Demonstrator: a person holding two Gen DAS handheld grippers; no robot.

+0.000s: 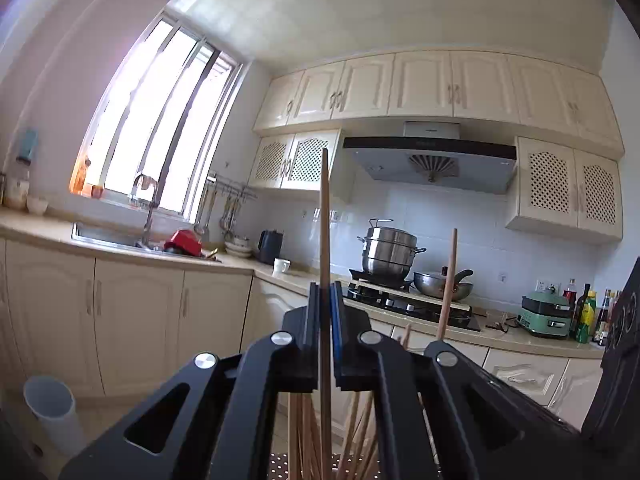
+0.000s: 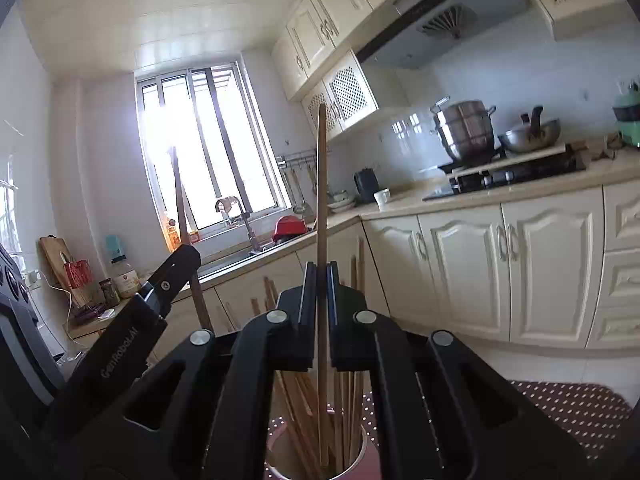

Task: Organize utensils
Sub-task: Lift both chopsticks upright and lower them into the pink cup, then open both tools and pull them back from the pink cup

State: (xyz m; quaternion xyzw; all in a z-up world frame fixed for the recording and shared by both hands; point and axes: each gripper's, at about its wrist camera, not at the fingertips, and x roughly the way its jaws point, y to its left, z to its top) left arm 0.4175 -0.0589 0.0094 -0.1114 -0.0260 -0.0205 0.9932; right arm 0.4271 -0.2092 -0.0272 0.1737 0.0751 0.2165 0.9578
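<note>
Each hand-held gripper, left (image 1: 325,300) and right (image 2: 321,280), clamps one chopstick (image 1: 325,240) upright above the near holder cup (image 2: 358,462), apparently nearly full; both remain to drop.

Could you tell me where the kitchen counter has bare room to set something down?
Bare beige counter lies between the white mug and the black gas stove. Crowded: the corner beside the black kettle, holding stacked bowls.
</note>
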